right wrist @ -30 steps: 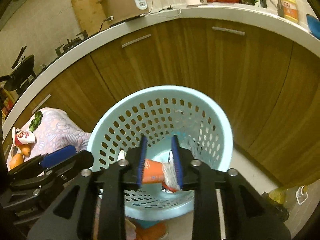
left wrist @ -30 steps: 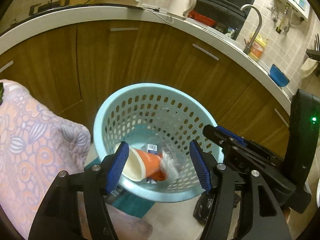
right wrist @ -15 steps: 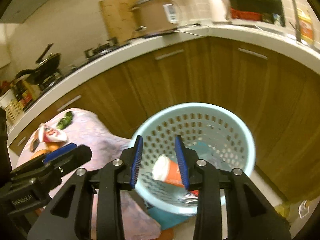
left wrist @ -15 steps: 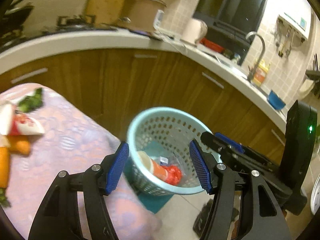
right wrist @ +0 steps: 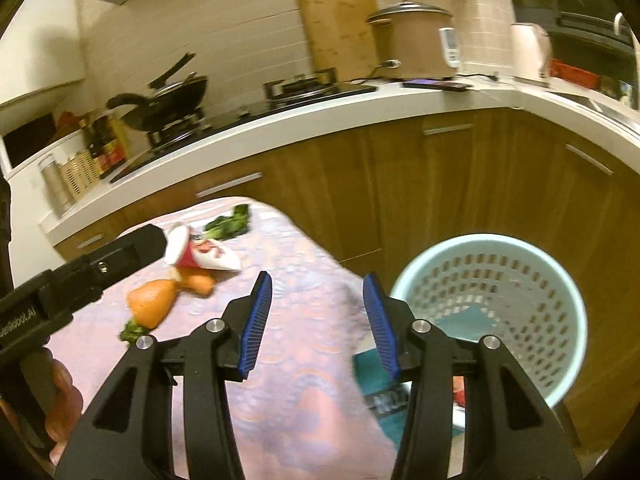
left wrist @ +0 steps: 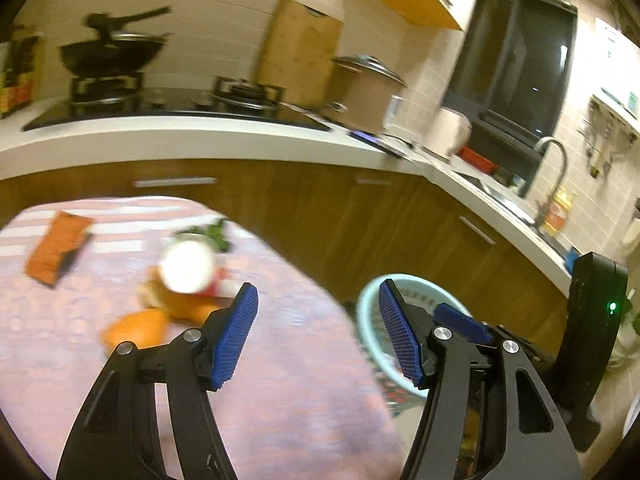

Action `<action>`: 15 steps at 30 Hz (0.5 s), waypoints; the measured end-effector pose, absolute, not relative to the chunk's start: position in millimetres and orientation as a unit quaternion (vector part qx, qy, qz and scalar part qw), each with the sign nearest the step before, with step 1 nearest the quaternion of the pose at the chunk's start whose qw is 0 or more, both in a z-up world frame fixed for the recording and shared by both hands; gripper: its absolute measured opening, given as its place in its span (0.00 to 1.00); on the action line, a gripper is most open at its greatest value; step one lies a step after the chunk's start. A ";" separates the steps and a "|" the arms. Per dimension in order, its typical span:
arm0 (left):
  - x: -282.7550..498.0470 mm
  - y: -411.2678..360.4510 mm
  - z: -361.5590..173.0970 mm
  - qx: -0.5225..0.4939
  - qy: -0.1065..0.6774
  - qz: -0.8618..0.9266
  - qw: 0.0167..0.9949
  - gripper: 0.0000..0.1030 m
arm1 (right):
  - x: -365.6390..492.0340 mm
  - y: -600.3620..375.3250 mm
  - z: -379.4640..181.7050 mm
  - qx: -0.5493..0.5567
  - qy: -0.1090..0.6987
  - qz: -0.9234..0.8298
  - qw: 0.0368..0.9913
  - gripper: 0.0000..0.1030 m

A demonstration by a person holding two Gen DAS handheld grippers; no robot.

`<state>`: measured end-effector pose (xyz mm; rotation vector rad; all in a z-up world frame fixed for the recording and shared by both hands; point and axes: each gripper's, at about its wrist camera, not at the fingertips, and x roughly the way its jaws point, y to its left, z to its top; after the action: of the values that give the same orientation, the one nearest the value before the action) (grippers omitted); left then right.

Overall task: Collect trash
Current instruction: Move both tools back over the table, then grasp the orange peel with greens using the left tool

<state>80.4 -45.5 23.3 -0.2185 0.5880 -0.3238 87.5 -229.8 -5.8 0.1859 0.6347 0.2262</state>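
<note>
Left gripper (left wrist: pixel 318 334): blue-padded jaws spread wide, nothing between them, above the near edge of a pink patterned tablecloth (left wrist: pixel 280 400). Right gripper (right wrist: pixel 318 322): jaws parted at moderate width, also empty, over the cloth's right edge. Light blue perforated plastic basket (right wrist: pixel 512 280) on the floor, right of the table, near the brown wooden cabinets (right wrist: pixel 460 184). On the cloth, farther left: orange carrot pieces (right wrist: pixel 154 300), just beyond them a crumpled red-and-white paper cup (right wrist: pixel 200 252) on its side, then green leafy scraps (right wrist: pixel 228 224). Flat orange packet (left wrist: pixel 56 248) at far left, blurred. Beyond: white countertop (right wrist: pixel 320 112), black wok (right wrist: pixel 172 96) on the hob, beige rice cooker (right wrist: pixel 420 44).
</note>
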 end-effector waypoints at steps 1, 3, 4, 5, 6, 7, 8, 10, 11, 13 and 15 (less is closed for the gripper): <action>79.2 -35.1 22.5 -0.107 0.288 -0.148 0.940 0.59 | 89.1 -223.5 -6.2 0.089 0.312 0.114 0.939 0.43; 77.9 -13.2 19.5 -0.106 0.291 -0.130 0.942 0.59 | 92.2 -209.2 -6.4 0.083 0.313 0.124 0.938 0.43; 78.6 -4.2 17.6 -0.106 0.294 -0.124 0.942 0.60 | 93.9 -200.1 -6.5 0.079 0.313 0.129 0.937 0.43; 80.0 4.8 14.8 -0.106 0.300 -0.118 0.941 0.60 | 95.7 -190.8 -6.9 0.073 0.313 0.134 0.937 0.43; 82.8 15.9 9.8 -0.103 0.312 -0.111 0.938 0.60 | 97.9 -185.4 -7.6 0.071 0.314 0.137 0.937 0.43; 84.7 23.3 6.0 -0.099 0.319 -0.106 0.937 0.60 | 100.5 -175.4 -9.2 0.068 0.315 0.144 0.936 0.43; 85.8 29.3 2.6 -0.096 0.323 -0.100 0.936 0.60 | 102.2 -166.6 -11.3 0.066 0.315 0.148 0.935 0.43; 88.7 37.7 -5.9 -0.082 0.332 -0.090 0.935 0.61 | 103.0 -153.0 -17.1 0.063 0.311 0.148 0.937 0.43; 90.7 40.3 -11.6 -0.072 0.338 -0.088 0.934 0.62 | 103.9 -146.7 -22.3 0.062 0.312 0.147 0.937 0.43; 92.4 43.6 -22.4 -0.057 0.345 -0.089 0.933 0.62 | 107.2 -136.8 -32.9 0.066 0.319 0.152 0.933 0.43; 95.8 45.0 -34.0 -0.050 0.353 -0.089 0.930 0.62 | 110.0 -129.6 -42.8 0.061 0.330 0.151 0.930 0.43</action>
<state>95.8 45.0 -34.0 -0.1030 0.7235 -0.1827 110.0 -129.6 -42.8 0.1251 0.6760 0.3090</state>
